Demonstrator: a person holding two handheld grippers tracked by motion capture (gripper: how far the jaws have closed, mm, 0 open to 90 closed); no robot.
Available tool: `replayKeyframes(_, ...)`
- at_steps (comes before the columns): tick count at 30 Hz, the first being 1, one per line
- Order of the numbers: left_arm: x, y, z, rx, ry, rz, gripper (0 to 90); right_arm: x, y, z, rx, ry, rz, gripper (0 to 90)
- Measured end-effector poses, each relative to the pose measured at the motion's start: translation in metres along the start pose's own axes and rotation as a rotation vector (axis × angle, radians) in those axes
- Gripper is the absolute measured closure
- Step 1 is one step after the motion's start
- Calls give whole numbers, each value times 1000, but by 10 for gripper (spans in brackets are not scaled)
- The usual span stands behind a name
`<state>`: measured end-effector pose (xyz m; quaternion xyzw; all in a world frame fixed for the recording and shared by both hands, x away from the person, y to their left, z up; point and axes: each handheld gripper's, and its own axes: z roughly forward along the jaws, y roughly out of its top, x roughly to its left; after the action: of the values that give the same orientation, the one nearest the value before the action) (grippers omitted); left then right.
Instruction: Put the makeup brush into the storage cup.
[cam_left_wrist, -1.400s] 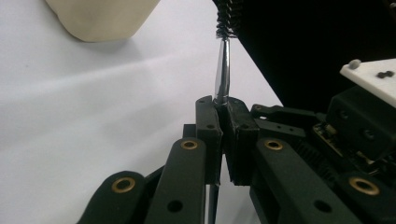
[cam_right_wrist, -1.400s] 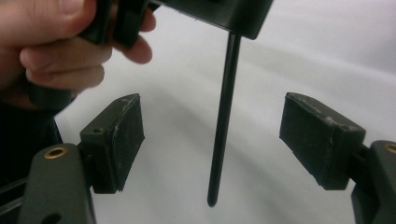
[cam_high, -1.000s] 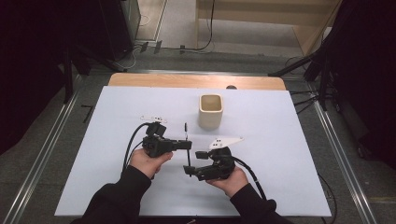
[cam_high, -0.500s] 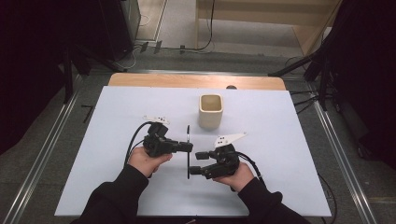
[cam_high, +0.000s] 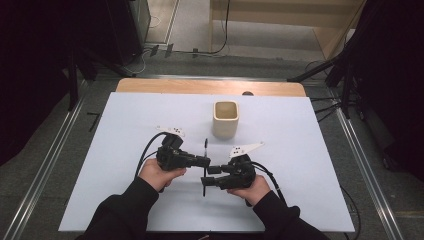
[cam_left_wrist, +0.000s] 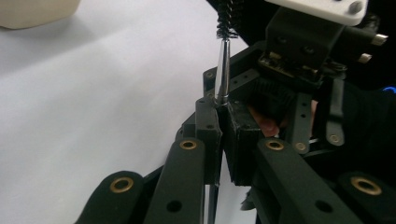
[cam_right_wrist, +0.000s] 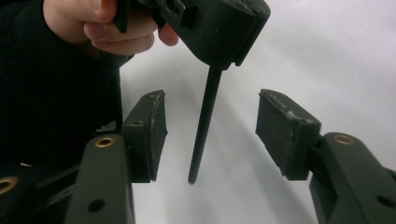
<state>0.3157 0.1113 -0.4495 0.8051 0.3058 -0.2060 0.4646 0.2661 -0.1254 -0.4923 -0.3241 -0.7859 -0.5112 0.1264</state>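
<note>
Black and thin, a small brush (cam_high: 205, 167) stands roughly upright between the two grippers, at the near middle of the pale blue table (cam_high: 125, 150). From the high view it reads as no more than a dark line, one end toward the cream cup (cam_high: 225, 119) farther off, the other near the person's forearms.

Left gripper (cam_left_wrist: 219, 112) view: gives the detail on the upper half. A shiny metal stem rises out of the pressed-together jaws and ends in a tuft of dark twisted bristles (cam_left_wrist: 227, 21). The jaws pinch the brush where metal meets the black handle. Behind it sits the other gripper's body, with its white plate. A corner of the cup shows at top left.

Right gripper (cam_right_wrist: 210, 133) view: gives the lower half. A plain matte black handle (cam_right_wrist: 204, 133) hangs down from the left gripper's clamped pads, tip free above the table. The right gripper's own pads (cam_right_wrist: 152, 128) stand to either side of that handle with a clear gap on both sides, not touching it. Those jaws have just been closing in, with the handle between them. The hand (cam_right_wrist: 109, 25) that holds the left gripper shows at top left, fingers curled.

High view, added: the grippers meet nose to nose, left hand (cam_high: 161, 175) and right hand (cam_high: 252, 187) low on the table, dark sleeves coming in from the near edge. The cup stands apart on the far side, open mouth up.
</note>
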Motion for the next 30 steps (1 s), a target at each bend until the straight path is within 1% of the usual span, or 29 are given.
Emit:
replayKeyframes(2,0,0,1,-2,-10,1,851,0,0,0,-10,6,15,481)
replayKeyframes(4,-1,0,2,-5,-7,-2,851,-1,0,0,-15,13,49,499)
replayKeyframes(5,0,0,3,-7,-13,-6,850,-1,0,0,-19,18,56,517)
replayKeyframes(6,0,-1,3,-12,-13,-11,851,-1,0,0,-26,13,53,530)
replayKeyframes(8,0,-1,4,-18,-18,-21,850,0,1,-1,-35,10,63,563)
replayKeyframes(10,1,-1,5,-16,-8,-28,850,0,1,-2,-52,2,75,611)
replayKeyframes(11,1,-1,5,-17,-11,-36,851,0,1,-2,-57,0,76,624)
replayKeyframes(13,2,-1,6,-26,-8,-42,850,-1,1,-2,-56,11,83,662)
replayKeyframes(16,2,-1,7,-38,-16,-49,851,-1,1,-2,-55,8,84,703)
replayKeyframes(17,1,-1,7,-41,-11,-48,850,-1,1,-2,-56,8,91,717)
replayKeyframes(22,1,-2,9,-40,-18,-42,850,-2,2,-4,-60,10,106,793)
replayKeyframes(26,0,-2,9,-43,-20,-38,850,-1,2,-3,-54,8,99,843)
replayKeyframes(30,-1,-2,8,-52,-21,-26,850,-2,3,-4,-53,16,101,855)
